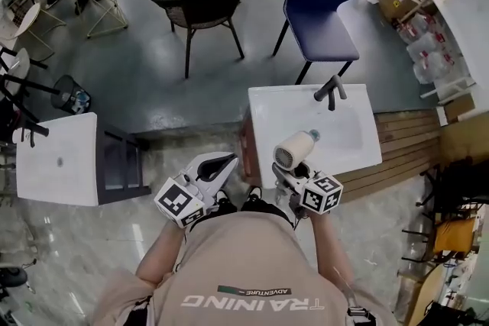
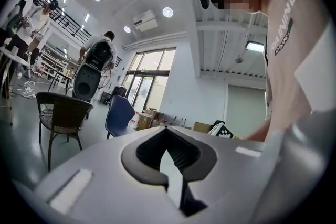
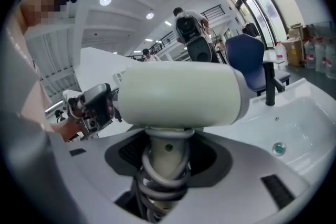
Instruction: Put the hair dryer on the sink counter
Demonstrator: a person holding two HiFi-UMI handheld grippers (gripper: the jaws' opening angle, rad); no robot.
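A cream hair dryer [image 1: 293,150] with its cord wound round the handle is held upright over the near edge of the white sink counter [image 1: 267,107]. My right gripper [image 1: 284,178] is shut on that handle. In the right gripper view the hair dryer [image 3: 178,94] fills the middle, its barrel lying crosswise above the right gripper [image 3: 167,160], with the sink counter [image 3: 310,97] and black faucet [image 3: 269,84] beyond. My left gripper [image 1: 223,162] hangs left of the counter, shut and empty. In its own view the left gripper [image 2: 168,136] points out into the room.
The black faucet [image 1: 331,91] stands at the counter's far edge. A blue chair [image 1: 321,0] and a wicker chair [image 1: 200,0] stand beyond it. A white table [image 1: 57,156] is at the left, wooden decking [image 1: 412,141] at the right.
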